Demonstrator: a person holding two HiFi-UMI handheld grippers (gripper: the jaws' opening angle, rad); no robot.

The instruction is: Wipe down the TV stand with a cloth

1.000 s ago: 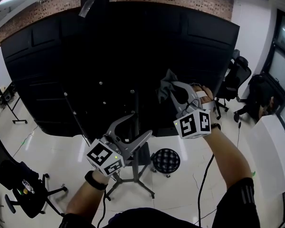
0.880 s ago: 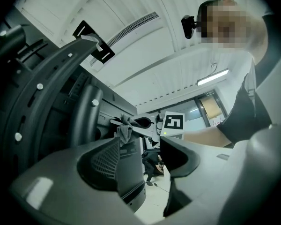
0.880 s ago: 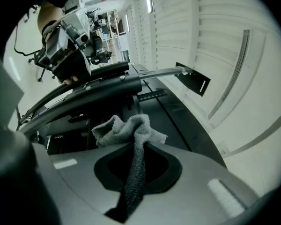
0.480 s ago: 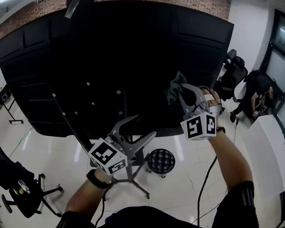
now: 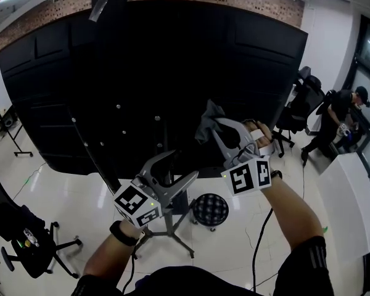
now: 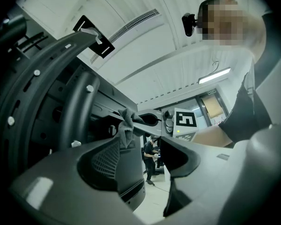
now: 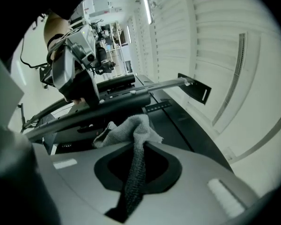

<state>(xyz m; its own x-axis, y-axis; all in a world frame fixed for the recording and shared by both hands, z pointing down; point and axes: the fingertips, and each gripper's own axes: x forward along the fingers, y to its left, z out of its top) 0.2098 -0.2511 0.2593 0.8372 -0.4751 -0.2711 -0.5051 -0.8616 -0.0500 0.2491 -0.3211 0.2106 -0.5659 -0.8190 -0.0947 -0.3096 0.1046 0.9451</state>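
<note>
The TV's big black back panel (image 5: 148, 73) fills the head view, carried on a black stand pole (image 5: 167, 142) with splayed legs (image 5: 172, 236). My right gripper (image 5: 214, 127) is shut on a grey cloth (image 5: 208, 116), held up against the lower part of the panel just right of the pole. In the right gripper view the cloth (image 7: 131, 128) bunches out beyond the closed jaws (image 7: 136, 161). My left gripper (image 5: 177, 166) stands open and empty lower left, in front of the pole. The left gripper view shows its jaws (image 6: 152, 170) apart, with the cloth (image 6: 126, 128) beyond them.
A round black stool (image 5: 209, 208) stands on the glossy white floor beside the stand's legs. An office chair (image 5: 24, 239) sits at lower left, more chairs (image 5: 296, 113) at right. A person (image 5: 339, 113) stands far right by a white desk (image 5: 351, 190).
My right gripper has carried the cloth leftward, closer to the stand pole, after drifting right before that. The left gripper has hardly moved.
</note>
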